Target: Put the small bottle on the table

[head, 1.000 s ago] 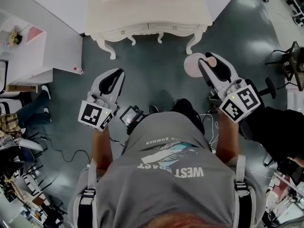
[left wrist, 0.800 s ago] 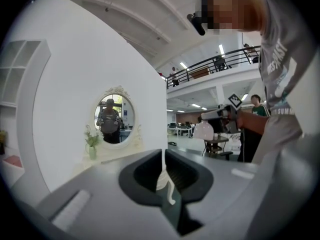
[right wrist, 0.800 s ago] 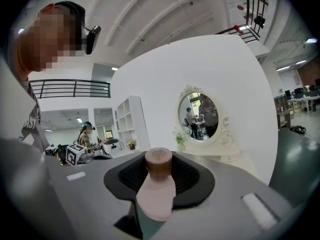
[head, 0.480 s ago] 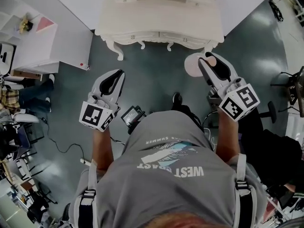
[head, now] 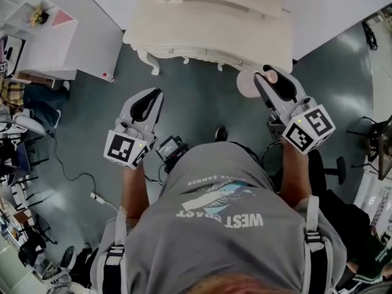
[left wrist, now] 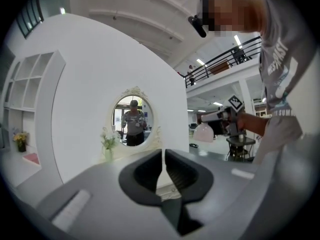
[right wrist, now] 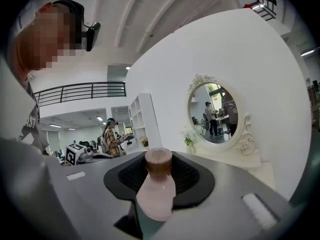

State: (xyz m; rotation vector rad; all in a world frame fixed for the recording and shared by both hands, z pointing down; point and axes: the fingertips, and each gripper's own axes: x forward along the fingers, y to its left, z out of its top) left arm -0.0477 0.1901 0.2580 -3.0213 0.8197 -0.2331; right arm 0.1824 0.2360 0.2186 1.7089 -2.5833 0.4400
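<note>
The small pink bottle (head: pixel 247 84) with a brown cap sits between the jaws of my right gripper (head: pixel 269 78), which is shut on it. In the right gripper view the bottle (right wrist: pixel 156 191) fills the gap between the dark pads, cap pointing ahead. The white dressing table (head: pixel 208 23) stands just ahead of both grippers, its front edge near the bottle. Its oval mirror (right wrist: pixel 215 115) rises behind the tabletop. My left gripper (head: pixel 154 94) hangs over the floor left of the table's legs; its jaws (left wrist: pixel 163 159) are shut, with nothing between them.
A vase of flowers (left wrist: pixel 108 145) stands on the table left of the mirror. A white shelf unit (head: pixel 43 48) is at the far left, with seated people beside it. A cable (head: pixel 67 170) runs over the grey floor. An office chair (head: pixel 335 170) is at the right.
Both grippers have moved forward toward the dressing table, which now lies closer and more slanted in the head view. The bottle stays in the right gripper's hold.
</note>
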